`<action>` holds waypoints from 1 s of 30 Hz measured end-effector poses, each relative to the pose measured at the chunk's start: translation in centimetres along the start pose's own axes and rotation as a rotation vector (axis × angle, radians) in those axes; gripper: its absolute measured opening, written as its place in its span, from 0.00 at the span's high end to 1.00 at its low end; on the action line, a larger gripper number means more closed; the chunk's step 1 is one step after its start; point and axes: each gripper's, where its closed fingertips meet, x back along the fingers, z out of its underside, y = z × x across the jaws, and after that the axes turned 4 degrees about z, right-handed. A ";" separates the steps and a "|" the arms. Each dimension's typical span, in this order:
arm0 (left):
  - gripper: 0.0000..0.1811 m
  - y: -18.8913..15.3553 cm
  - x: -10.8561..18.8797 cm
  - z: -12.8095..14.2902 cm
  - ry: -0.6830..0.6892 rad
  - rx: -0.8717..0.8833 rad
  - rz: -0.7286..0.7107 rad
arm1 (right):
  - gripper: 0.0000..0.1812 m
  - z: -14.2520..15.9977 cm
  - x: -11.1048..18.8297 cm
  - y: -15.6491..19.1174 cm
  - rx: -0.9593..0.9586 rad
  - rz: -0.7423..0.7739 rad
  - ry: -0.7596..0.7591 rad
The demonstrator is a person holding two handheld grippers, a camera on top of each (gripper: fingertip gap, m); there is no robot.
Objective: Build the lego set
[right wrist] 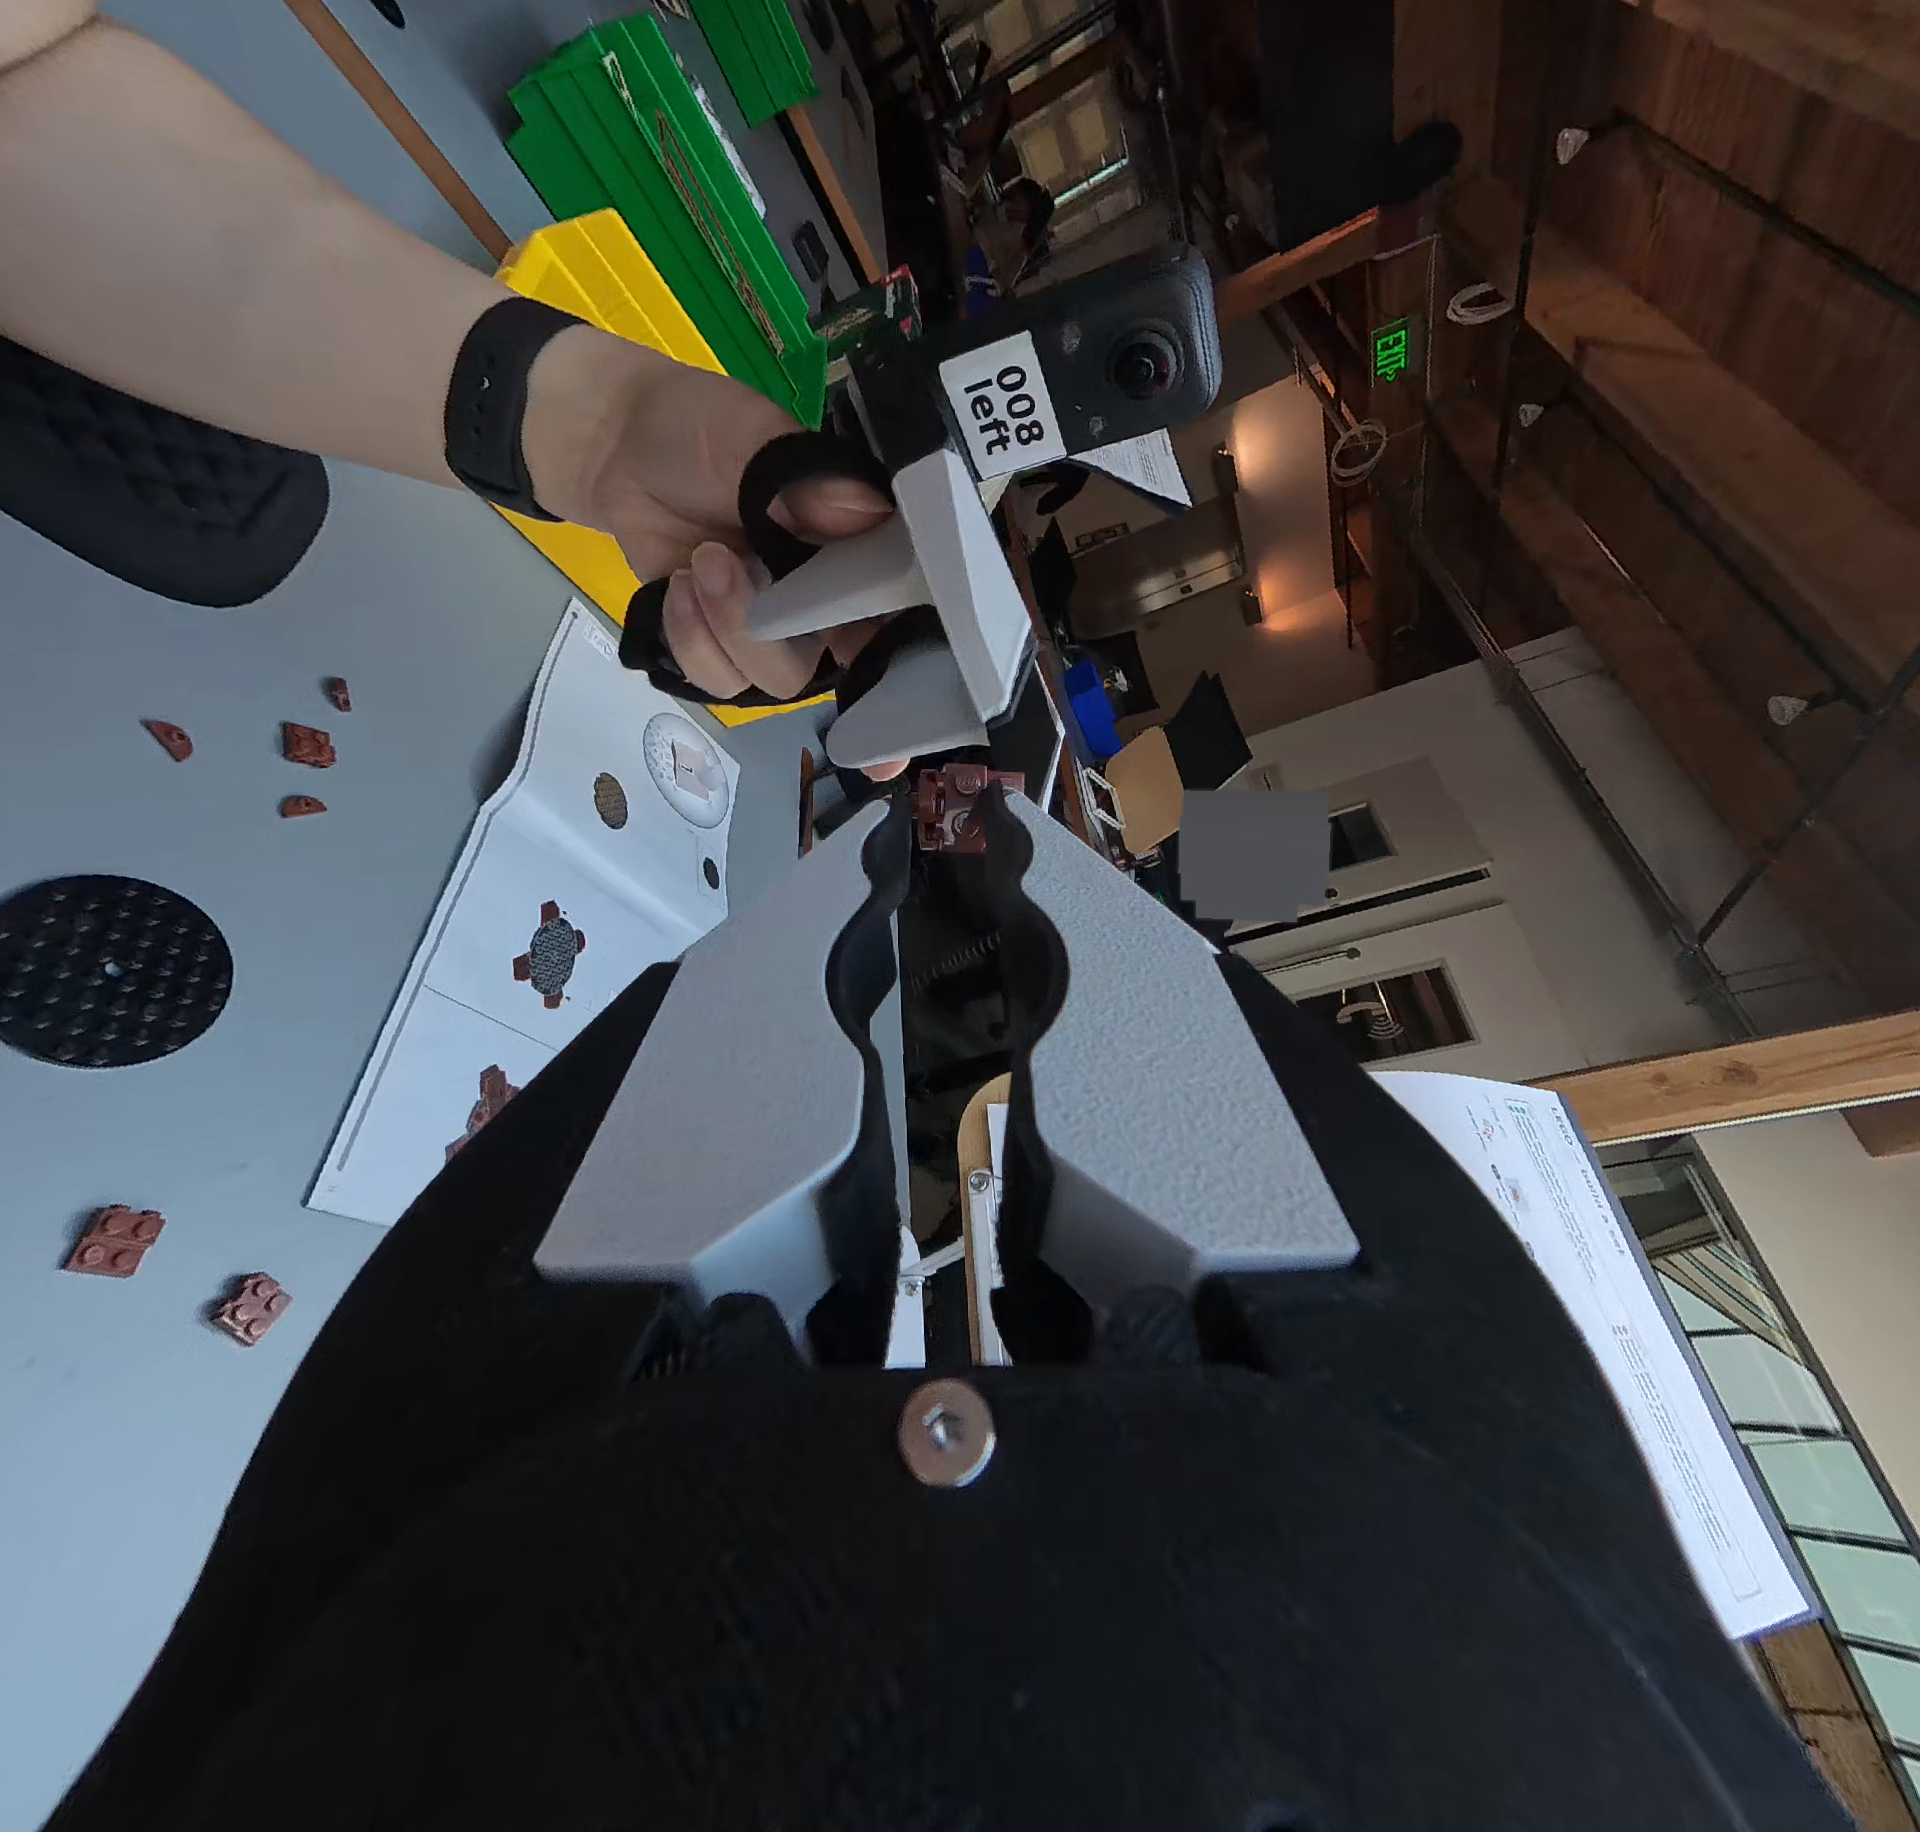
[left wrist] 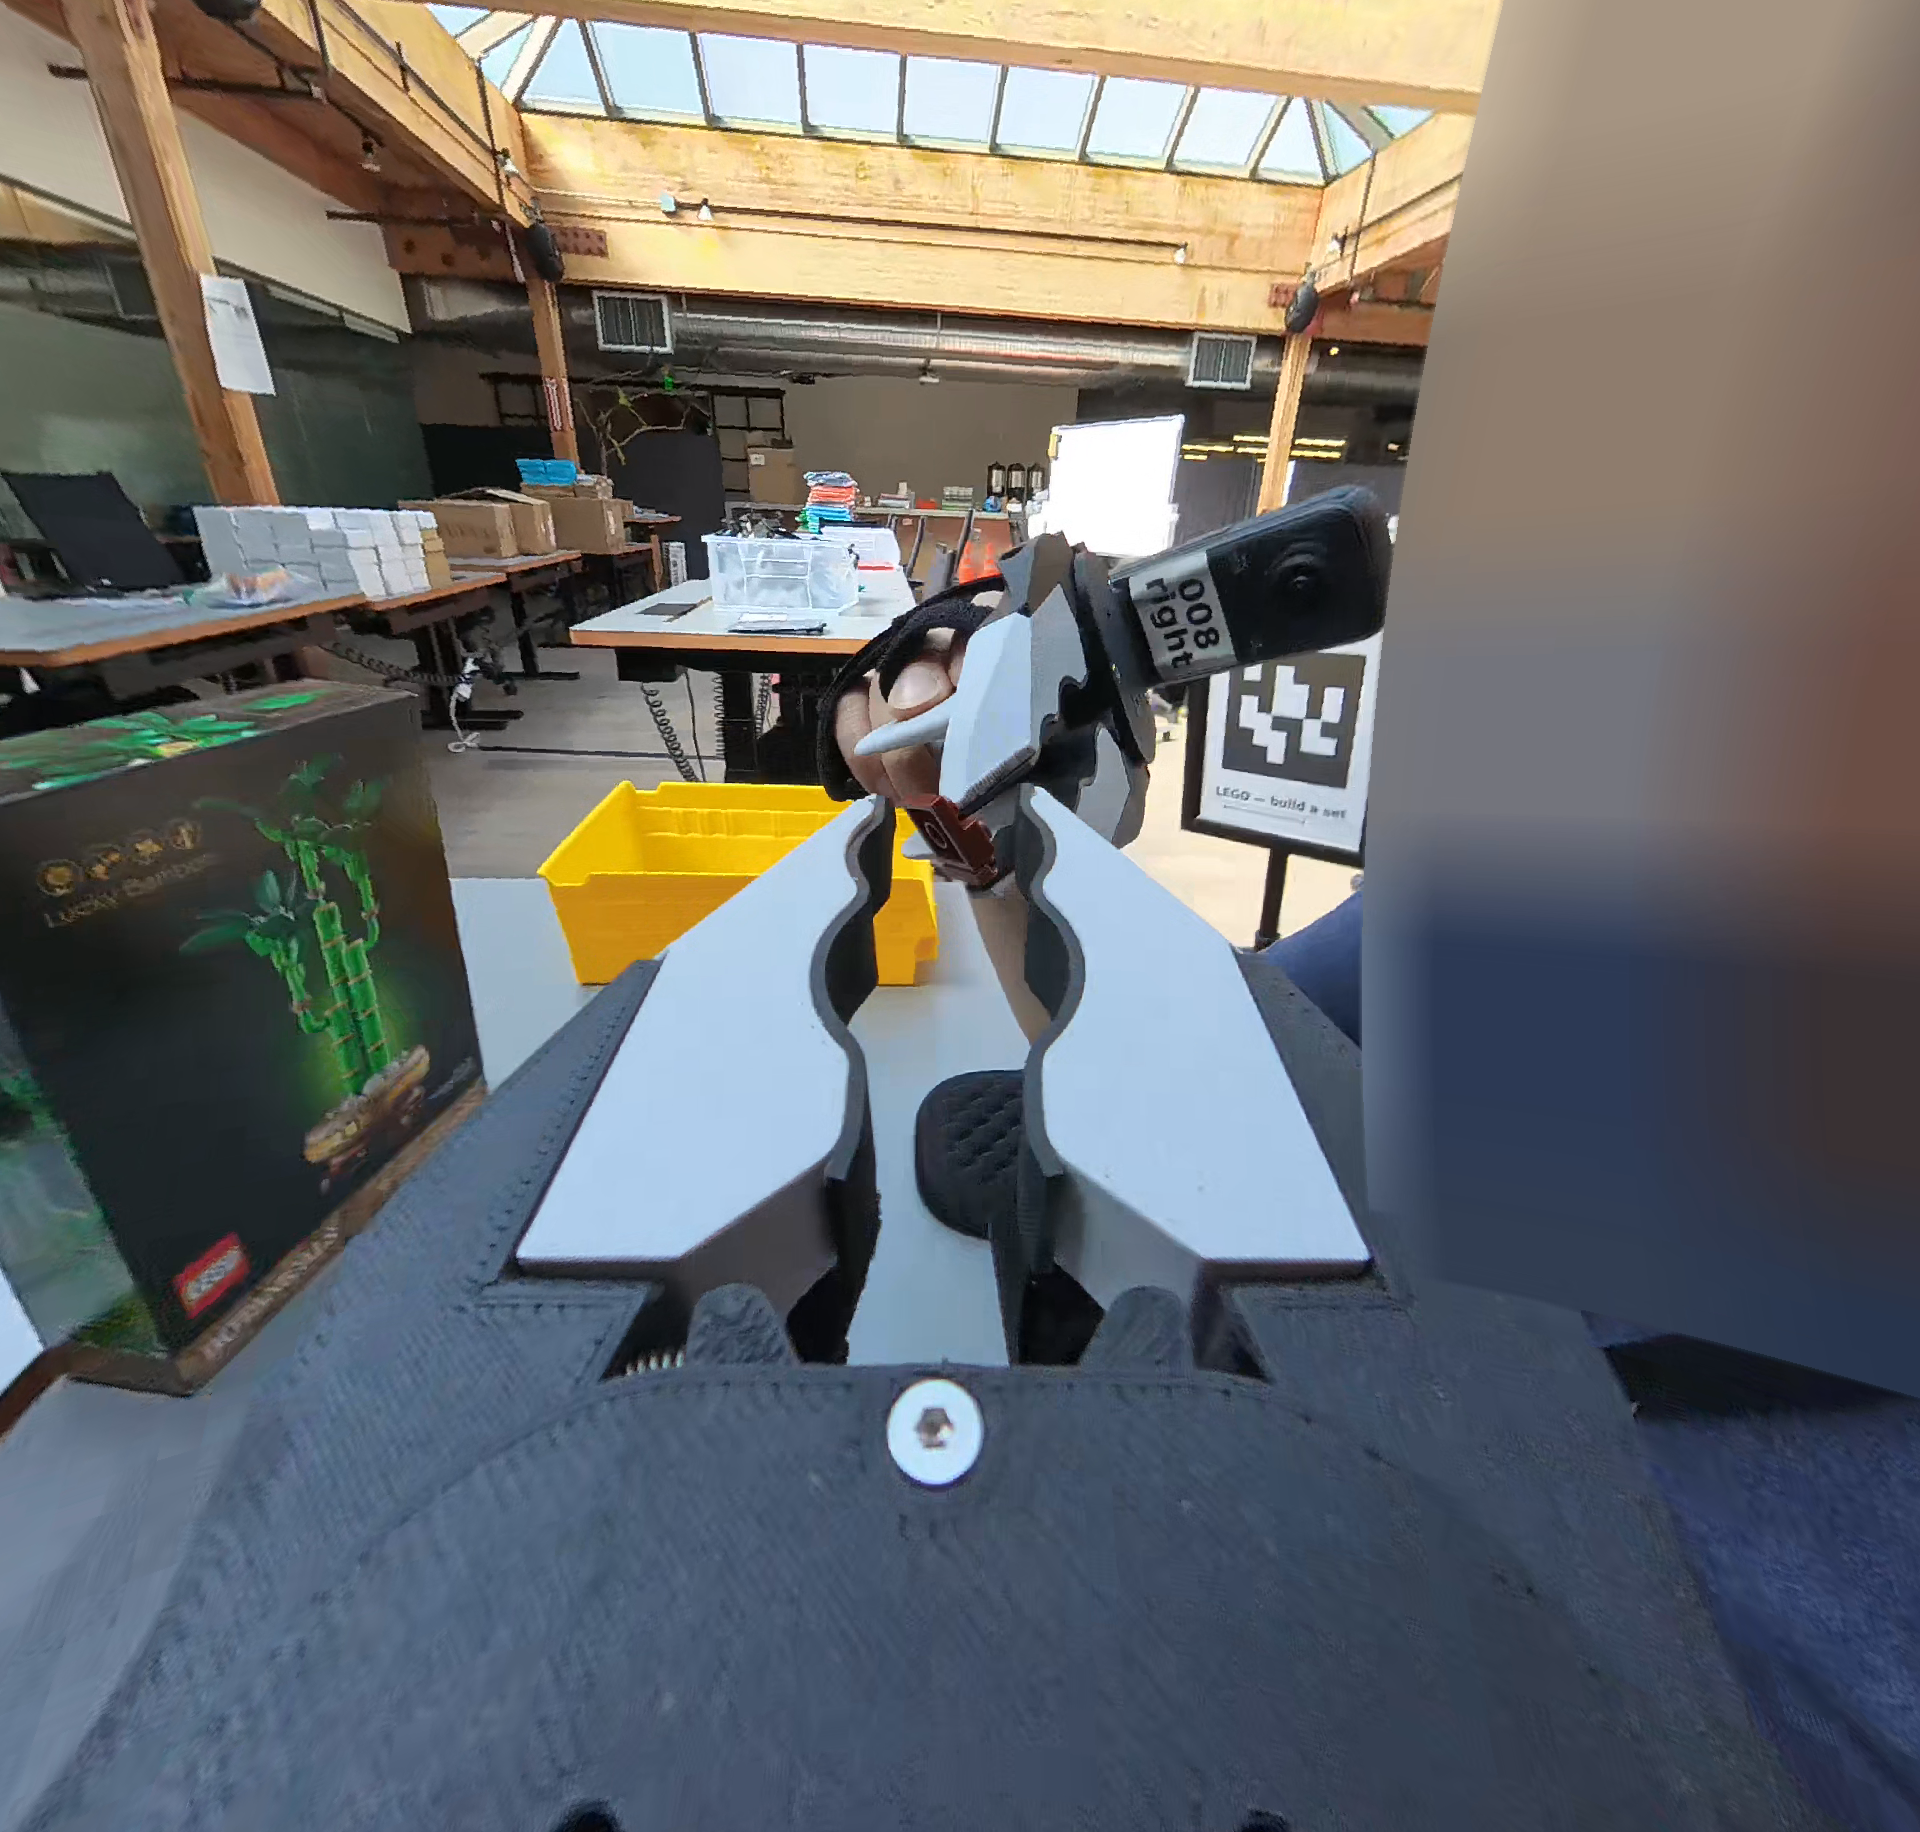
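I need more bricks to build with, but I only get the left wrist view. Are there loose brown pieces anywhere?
Observer: Yes. The right wrist view shows several loose brown pieces scattered on the grey table.
Operator: Is there something to stick them on?
Observer: A black round plate lies flat among them.
Operator: Where are the instructions?
Observer: An open instruction booklet lies on the table beside the plate.
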 end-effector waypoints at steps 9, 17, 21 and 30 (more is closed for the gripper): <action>0.92 1.9 0.4 0.9 0.008 0.169 -0.009 | 0.93 1.2 -0.6 0.3 -0.022 -0.017 0.061; 0.95 2.4 0.3 1.8 0.043 0.188 -0.018 | 0.93 2.2 -1.1 0.6 -0.093 -0.044 0.086; 0.95 2.5 0.3 1.9 0.053 0.178 -0.027 | 0.93 2.3 -1.1 0.6 -0.114 -0.052 0.081; 0.96 2.8 0.3 2.4 0.079 0.163 -0.053 | 0.93 2.8 -1.2 0.8 -0.142 -0.072 0.077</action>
